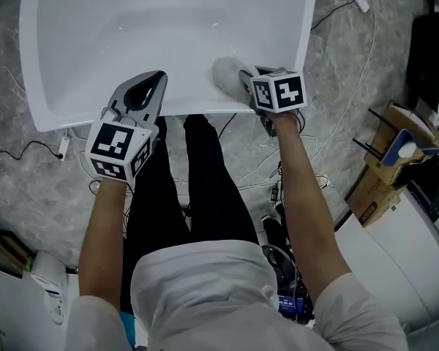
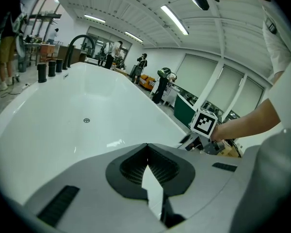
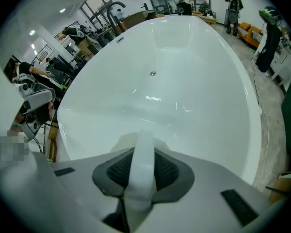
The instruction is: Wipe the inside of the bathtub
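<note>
The white bathtub (image 1: 168, 28) fills the top of the head view, and I stand at its near end. My right gripper (image 1: 243, 77) is over the near rim, shut on the white handle (image 3: 141, 166) of a wiping tool. The tool's fluffy pale head (image 1: 224, 72) rests against the tub's inner wall just past the rim. My left gripper (image 1: 154, 80) hovers at the near rim to the left, shut with nothing in it; its jaws meet at the tip (image 2: 146, 148). The tub's drain (image 3: 153, 73) shows on the basin floor. The right gripper's marker cube (image 2: 204, 122) appears in the left gripper view.
Cables and a power strip (image 1: 361, 2) lie on the marbled floor around the tub. Cardboard boxes (image 1: 384, 167) and a white cabinet (image 1: 417, 269) stand at the right. A black tap (image 2: 82, 40) rises at the tub's far end. People stand in the background.
</note>
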